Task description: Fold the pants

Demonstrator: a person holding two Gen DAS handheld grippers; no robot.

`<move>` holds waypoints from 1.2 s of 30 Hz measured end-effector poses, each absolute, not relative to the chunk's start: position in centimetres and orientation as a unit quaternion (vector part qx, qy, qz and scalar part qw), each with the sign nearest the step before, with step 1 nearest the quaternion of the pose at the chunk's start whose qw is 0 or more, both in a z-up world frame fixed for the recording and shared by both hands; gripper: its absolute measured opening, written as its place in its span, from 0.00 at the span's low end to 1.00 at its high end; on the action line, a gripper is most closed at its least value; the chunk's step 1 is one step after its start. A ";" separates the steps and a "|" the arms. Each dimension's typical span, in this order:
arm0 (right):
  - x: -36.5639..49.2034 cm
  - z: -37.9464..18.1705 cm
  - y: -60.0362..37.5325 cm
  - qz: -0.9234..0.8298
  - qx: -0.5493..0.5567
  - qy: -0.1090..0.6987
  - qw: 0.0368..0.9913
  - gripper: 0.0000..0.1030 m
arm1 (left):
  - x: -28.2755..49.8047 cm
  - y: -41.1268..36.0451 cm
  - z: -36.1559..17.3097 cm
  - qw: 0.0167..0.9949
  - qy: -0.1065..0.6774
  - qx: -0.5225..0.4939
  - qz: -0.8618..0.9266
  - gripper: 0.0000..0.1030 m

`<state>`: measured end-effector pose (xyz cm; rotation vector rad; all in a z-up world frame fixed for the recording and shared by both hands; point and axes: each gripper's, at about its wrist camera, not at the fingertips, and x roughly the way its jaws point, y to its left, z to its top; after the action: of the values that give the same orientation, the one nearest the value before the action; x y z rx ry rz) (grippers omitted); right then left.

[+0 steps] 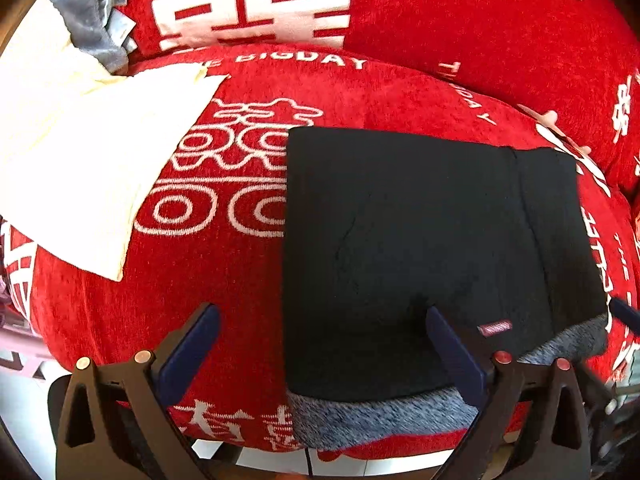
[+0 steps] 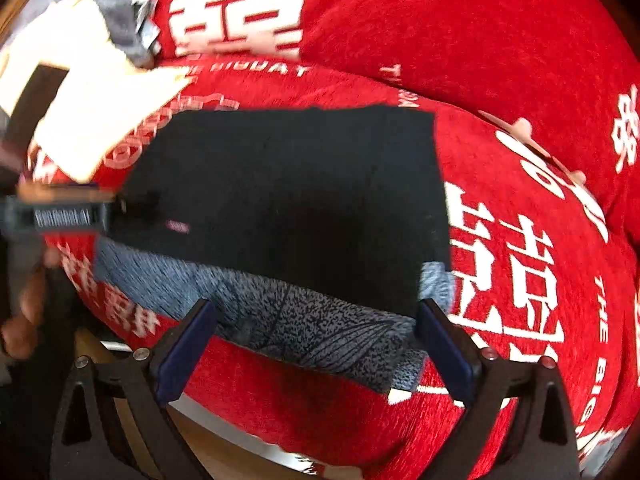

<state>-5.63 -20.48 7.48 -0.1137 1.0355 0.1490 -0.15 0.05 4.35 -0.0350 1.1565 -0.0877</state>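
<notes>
Left wrist view: your hand-held gripper (image 1: 322, 354), released, straddles the left near corner of the pants (image 1: 420, 240); fold runs left-right.

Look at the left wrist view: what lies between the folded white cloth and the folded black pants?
Only bare red cover with white printed patterns lies between the white cloth and the black pants; nothing else rests there. The left wrist view shows it clearly.

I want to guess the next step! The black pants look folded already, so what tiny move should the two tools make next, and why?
Probably lift both tools away. The black pants already lie in a neat folded rectangle on the red cushion, grey lining showing along the near edge. The left tool and right tool both stand wide open, gripping nothing.
</notes>
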 end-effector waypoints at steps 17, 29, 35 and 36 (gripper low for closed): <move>-5.4 9.1 -20.5 -0.009 -0.028 0.511 0.859 1.00 | -2.2 -1.6 5.8 0.826 0.563 0.009 -0.029 1.00; -5.4 8.2 -20.7 -0.013 -0.020 0.523 0.852 1.00 | -3.0 -2.7 7.4 0.838 0.544 0.025 -0.019 1.00; -5.3 8.1 -20.8 -0.014 -0.022 0.525 0.851 1.00 | -2.9 -2.7 7.4 0.837 0.546 0.024 -0.020 1.00; -5.3 8.1 -20.8 -0.015 -0.023 0.525 0.851 1.00 | -2.9 -2.7 7.4 0.837 0.547 0.024 -0.020 1.00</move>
<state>-5.27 -20.77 8.06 -0.0488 1.1061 -0.0307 -2.87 -2.72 7.40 0.0505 1.1568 -0.0428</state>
